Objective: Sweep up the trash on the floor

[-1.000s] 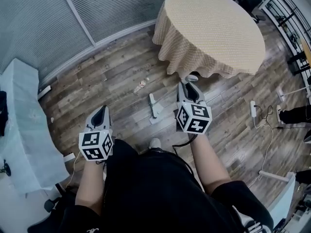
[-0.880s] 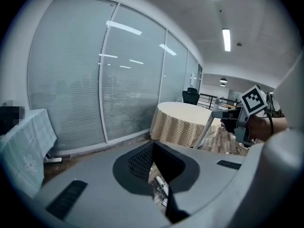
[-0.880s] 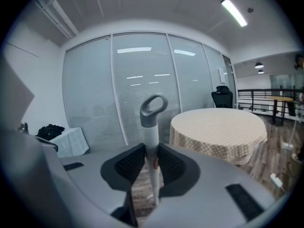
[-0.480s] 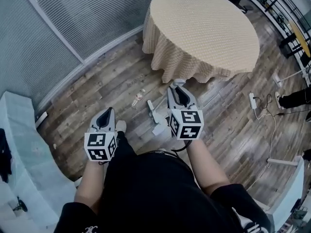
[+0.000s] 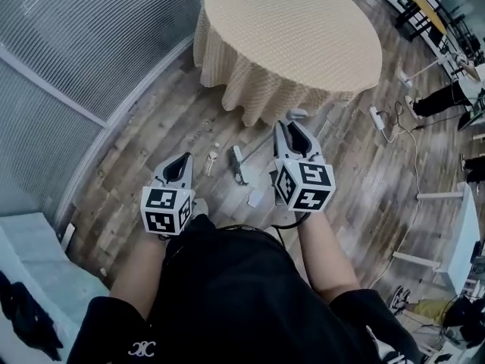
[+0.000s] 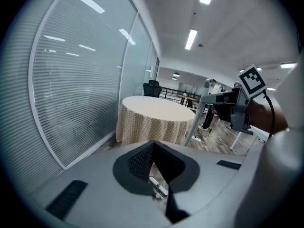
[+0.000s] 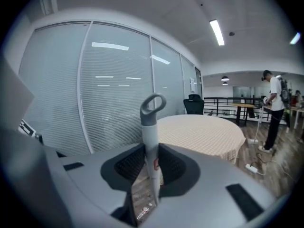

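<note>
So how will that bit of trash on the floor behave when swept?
The trash looks small and thin, so probably light, apt to skid on the smooth wood floor. The broom head beside it should push it easily, though bits might scatter.

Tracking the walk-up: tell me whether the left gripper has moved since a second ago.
Yes. The left gripper has moved forward, nearer the round table and floor trash.
</note>
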